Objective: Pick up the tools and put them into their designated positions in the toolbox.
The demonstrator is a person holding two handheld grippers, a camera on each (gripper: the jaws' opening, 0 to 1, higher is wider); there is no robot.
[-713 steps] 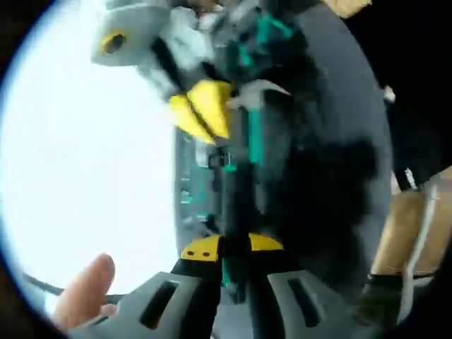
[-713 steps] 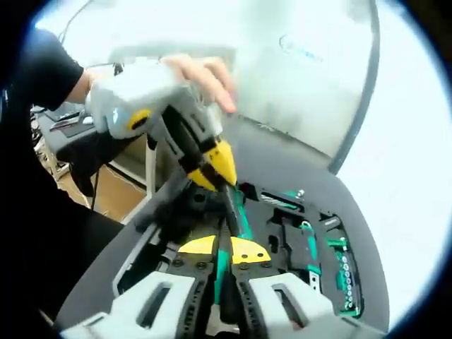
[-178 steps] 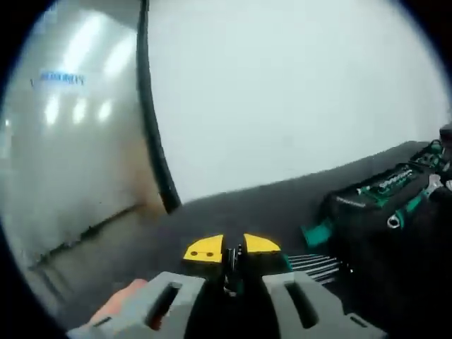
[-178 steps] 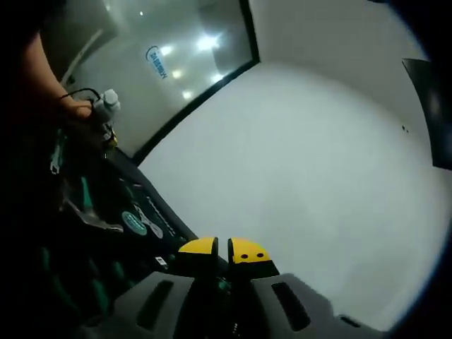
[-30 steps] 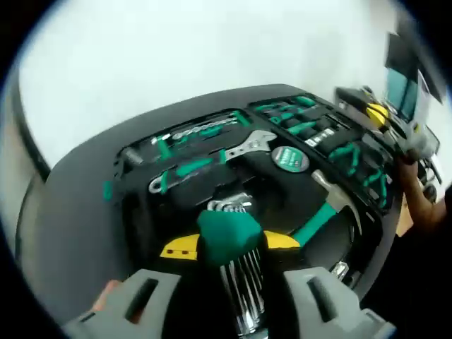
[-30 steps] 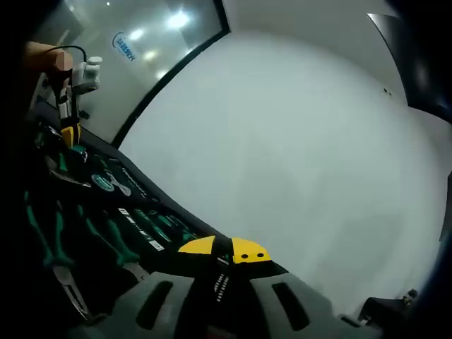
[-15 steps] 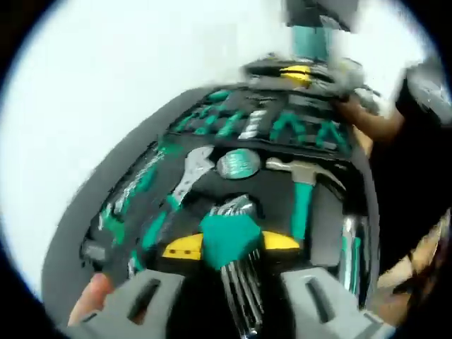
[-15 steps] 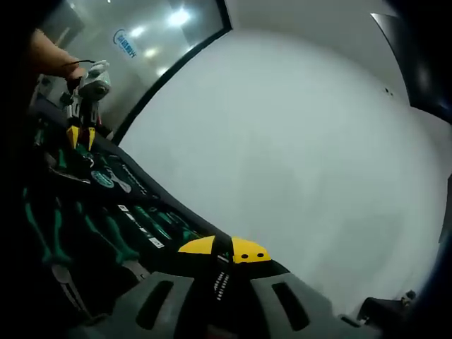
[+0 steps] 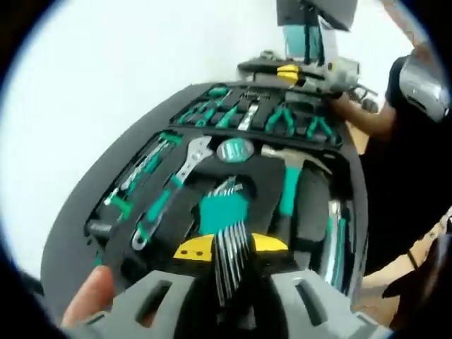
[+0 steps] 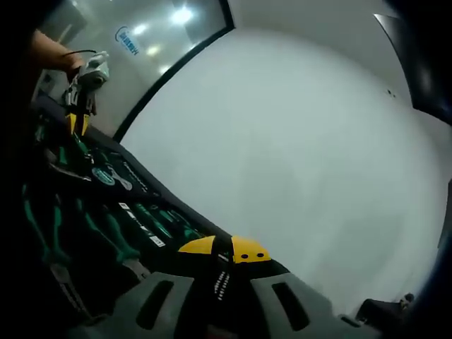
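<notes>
Toolbox (image 9: 212,176) sat open in the left gripper view, a dark foam tray full of green-handled tools on a round dark table (image 9: 85,205). The left gripper (image 9: 229,247) had its jaws clamped on a hex key set (image 9: 226,226), steel keys running back between the yellow tips, green holder end poking out over the middle of the tray. Just past it lay a round tape measure (image 9: 235,149), with an adjustable wrench (image 9: 185,166) on one side and a hammer (image 9: 289,173) on the other. Pliers (image 9: 282,119) lined the far edge of the tray, and the right gripper (image 9: 289,72) hovered over that far edge. A fingertip (image 9: 88,300) showed at the bottom left.

Over in the right gripper view, the right gripper's (image 10: 224,248) yellow tips were pressed together with some small dark bit in between, too murky to say what. The toolbox (image 10: 99,212) ran along the left side, screwdrivers (image 10: 106,236) in their slots, and the left gripper (image 10: 78,121) was down at the tray's far end.
</notes>
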